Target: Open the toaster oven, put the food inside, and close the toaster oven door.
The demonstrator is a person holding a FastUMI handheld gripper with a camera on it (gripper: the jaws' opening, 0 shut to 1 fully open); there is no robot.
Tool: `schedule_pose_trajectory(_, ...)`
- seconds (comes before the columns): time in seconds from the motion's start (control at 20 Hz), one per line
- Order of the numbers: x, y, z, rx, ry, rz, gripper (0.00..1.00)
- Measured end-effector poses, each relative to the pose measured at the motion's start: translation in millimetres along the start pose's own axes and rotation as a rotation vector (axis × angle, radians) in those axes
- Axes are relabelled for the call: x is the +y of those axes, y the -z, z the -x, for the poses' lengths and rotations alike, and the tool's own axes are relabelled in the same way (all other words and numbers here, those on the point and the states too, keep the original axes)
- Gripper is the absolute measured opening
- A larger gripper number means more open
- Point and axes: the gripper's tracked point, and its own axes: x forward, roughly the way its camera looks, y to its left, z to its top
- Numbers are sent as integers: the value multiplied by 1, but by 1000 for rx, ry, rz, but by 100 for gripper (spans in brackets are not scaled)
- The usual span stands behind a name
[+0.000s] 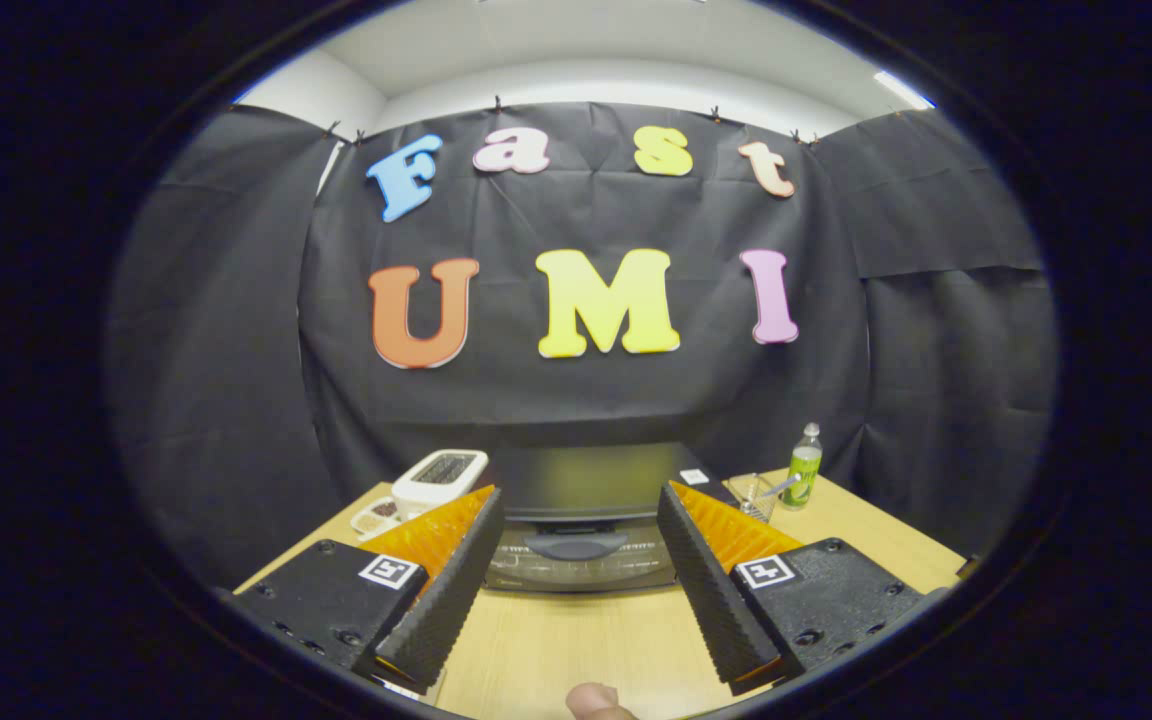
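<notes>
A black toaster oven stands on the wooden table just beyond my fingers. Its door is shut, and the curved grey handle sits at the top of the glass front. My gripper is open and held above the table, with the oven's front showing between the two fingers and nothing held. To the left of the oven, partly hidden behind my left finger, lies a small tray of food.
A white toaster stands left of the oven. To the oven's right are a clear glass with a utensil in it and a green bottle. A fingertip shows at the table's near edge.
</notes>
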Motion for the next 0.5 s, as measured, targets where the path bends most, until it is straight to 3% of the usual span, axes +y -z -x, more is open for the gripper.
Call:
schedule_pose_trajectory(0.25,-6,-58,42,-74,4,-18,100)
schedule_pose_trajectory(0.4,-31,-65,82,-145,81,-11,99)
schedule_pose_trajectory(0.5,-32,-56,106,-150,88,-12,100)
